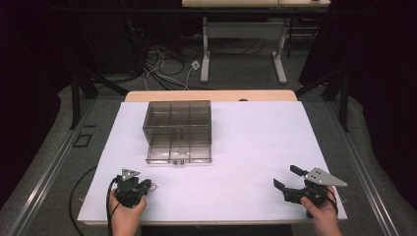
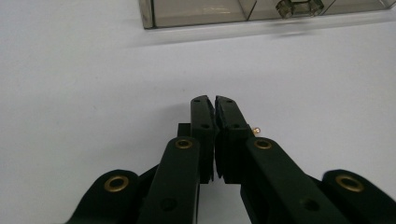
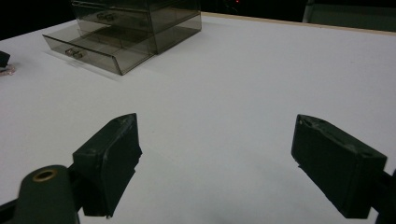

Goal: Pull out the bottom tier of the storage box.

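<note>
Left gripper [image 2: 214,100]: jaws pressed together at the near left of the counter [image 1: 255,147]. A tiny gold-tipped item [image 2: 255,130] shows just beside the right jaw; in the high view a thin reddish wire-like piece [image 1: 154,186] lies at the same tip. Whether the jaws actually pinch it or it merely lies alongside cannot be told.

Right gripper [image 3: 215,158]: jaws wide apart, holding nothing, resting at the near right of the counter, well apart from everything else.

Drawer box [image 1: 178,129]: smoked clear plastic, standing beyond the left gripper, with its lower drawer [image 1: 179,153] pulled out toward the person and divided into compartments.

Risks, as judged:
- The small part is slight and sits at the very edge of the jaws. If the hold is marginal, lifting may drop it on the white surface, where it is hard to spot.
- The drawer's front wall stands in the way; a low approach could knock the part loose or push the light box back.
- With the right gripper idle, nothing steadies the box.
</note>
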Tool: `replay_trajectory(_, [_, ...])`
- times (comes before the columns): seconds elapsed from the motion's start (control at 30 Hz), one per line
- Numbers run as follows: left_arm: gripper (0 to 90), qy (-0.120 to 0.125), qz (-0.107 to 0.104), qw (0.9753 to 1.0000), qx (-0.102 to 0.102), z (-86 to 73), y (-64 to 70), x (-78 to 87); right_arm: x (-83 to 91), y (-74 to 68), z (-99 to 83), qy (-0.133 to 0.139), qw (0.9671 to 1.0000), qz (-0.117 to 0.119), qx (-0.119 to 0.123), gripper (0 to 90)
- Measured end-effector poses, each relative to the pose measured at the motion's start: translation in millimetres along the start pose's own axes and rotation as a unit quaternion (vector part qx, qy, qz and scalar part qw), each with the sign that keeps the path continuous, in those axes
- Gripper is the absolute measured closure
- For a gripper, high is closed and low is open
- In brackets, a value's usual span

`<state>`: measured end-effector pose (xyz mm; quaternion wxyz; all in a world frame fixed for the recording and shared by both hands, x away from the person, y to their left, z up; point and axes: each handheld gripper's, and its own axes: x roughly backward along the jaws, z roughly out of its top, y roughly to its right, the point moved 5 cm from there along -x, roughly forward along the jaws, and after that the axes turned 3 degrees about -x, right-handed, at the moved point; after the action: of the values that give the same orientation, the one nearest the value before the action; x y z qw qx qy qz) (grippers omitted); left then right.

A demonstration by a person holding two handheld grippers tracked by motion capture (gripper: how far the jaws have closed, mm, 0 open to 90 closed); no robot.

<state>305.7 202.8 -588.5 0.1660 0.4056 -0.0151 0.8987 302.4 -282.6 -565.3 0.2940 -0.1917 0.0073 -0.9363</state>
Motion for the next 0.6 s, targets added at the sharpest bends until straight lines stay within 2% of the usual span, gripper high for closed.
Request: replay_trajectory(0.6, [87.3,0.028,-0.006,0.9996,-0.002,5.6,3.7,8.5,-1.4,-0.5,0.0,0.005,1.0,-0.004,-0.002,14.7])
